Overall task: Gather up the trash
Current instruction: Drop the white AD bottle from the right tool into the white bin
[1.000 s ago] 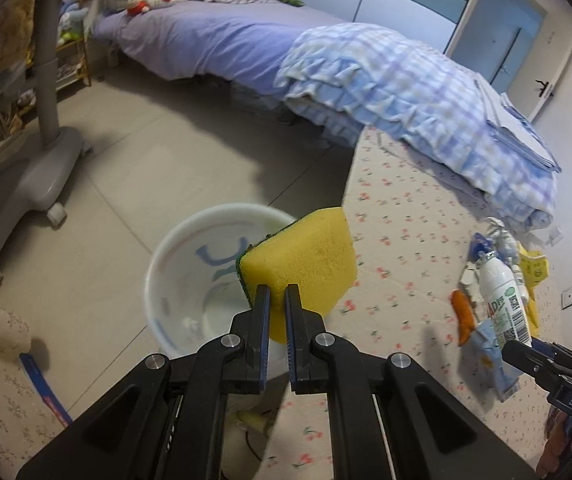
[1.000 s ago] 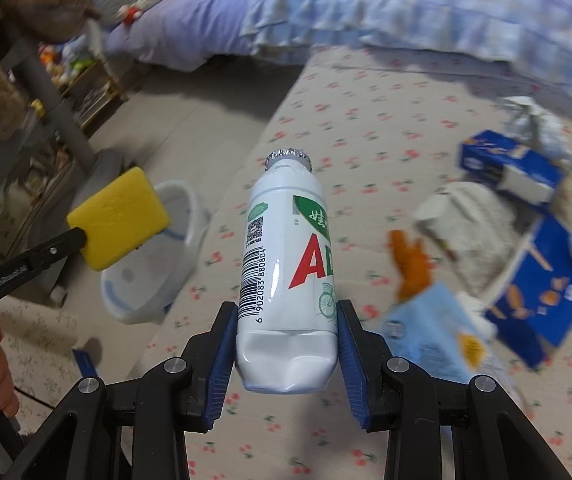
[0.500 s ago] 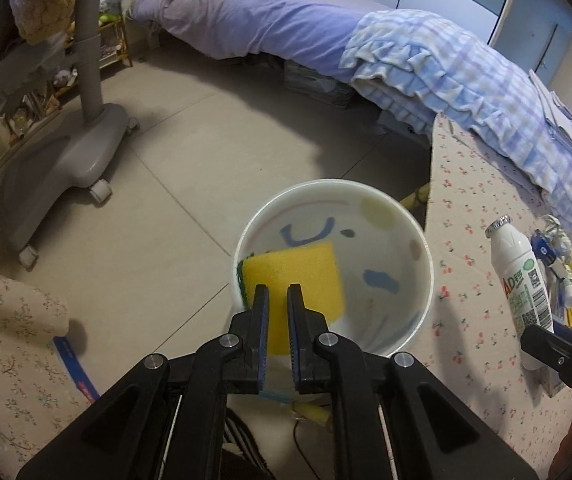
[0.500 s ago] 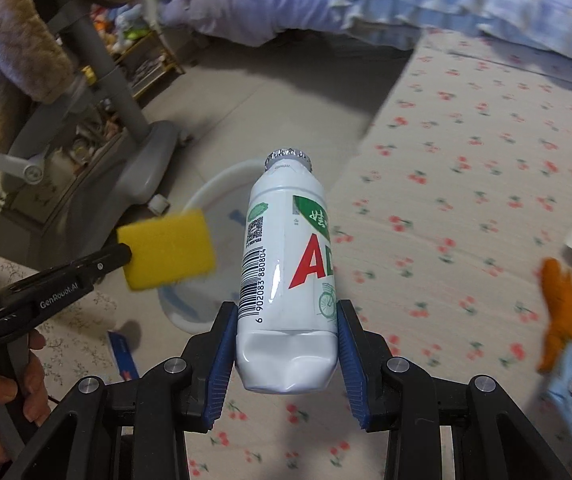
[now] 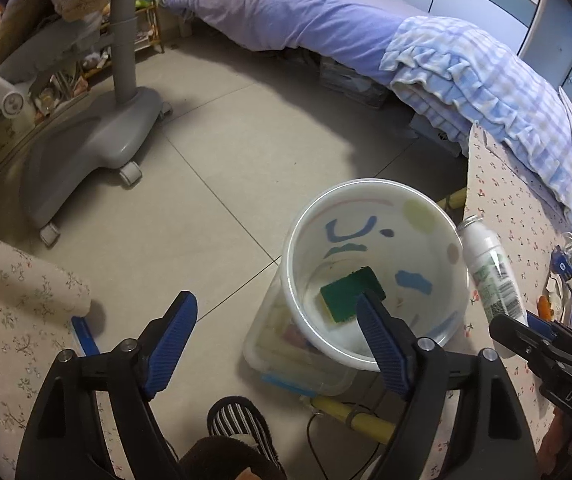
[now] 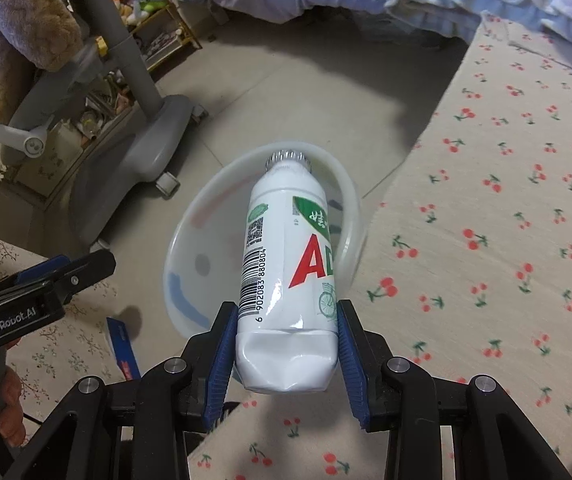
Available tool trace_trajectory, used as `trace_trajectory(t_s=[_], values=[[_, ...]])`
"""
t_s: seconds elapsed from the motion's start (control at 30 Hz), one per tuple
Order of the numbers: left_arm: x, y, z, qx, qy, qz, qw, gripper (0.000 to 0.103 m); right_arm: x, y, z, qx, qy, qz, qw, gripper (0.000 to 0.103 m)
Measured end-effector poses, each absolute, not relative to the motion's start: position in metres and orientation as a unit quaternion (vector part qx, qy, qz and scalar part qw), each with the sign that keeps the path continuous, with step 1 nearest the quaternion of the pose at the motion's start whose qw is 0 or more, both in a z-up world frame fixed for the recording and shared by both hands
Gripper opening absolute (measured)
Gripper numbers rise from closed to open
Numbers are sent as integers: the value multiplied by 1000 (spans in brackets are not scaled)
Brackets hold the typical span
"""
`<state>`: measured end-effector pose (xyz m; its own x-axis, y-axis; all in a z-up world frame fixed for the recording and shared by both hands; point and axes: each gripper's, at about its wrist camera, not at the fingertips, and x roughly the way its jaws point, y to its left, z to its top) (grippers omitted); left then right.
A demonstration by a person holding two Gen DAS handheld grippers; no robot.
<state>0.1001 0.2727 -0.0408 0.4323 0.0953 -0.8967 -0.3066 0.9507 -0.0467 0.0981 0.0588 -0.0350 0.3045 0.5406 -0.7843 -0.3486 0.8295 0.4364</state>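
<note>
A yellow sponge (image 5: 351, 294) lies green side up on the bottom of the white bin (image 5: 297, 240). Above the bin's near rim my left gripper (image 5: 276, 304) hangs with its jaws opening and nothing between them. My right gripper (image 6: 286, 320) is shut on the base of a white AD drink bottle (image 6: 286, 264). The bottle's foil cap points over the bin (image 6: 190, 240). In the left wrist view the bottle (image 5: 489, 268) hangs just right of the bin's rim. The left gripper (image 6: 82, 266) shows at the left edge of the right wrist view.
A table with a cherry-print cloth (image 6: 505, 240) stands right of the bin, with more trash (image 5: 569, 280) on it. The bin rests on a clear plastic box (image 5: 286, 364). A grey wheeled chair base (image 5: 86, 160) and a bed (image 5: 305, 12) lie beyond. A slippered foot (image 5: 238, 420) is below.
The left gripper carried the sponge over the bin, opened and let it drop inside. The right gripper brought the bottle from over the table to the bin.
</note>
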Motion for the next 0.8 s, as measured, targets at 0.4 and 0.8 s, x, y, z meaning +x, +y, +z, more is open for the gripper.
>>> trace_trajectory(t_s=[0.4,0.8], values=[[102,251,-38,-90,523,100,841,98,88,13,-12,118,491,234,831,80],[105,169,-23,-73,519,30,851,98,41,-96,6,78,473,122,869,97]])
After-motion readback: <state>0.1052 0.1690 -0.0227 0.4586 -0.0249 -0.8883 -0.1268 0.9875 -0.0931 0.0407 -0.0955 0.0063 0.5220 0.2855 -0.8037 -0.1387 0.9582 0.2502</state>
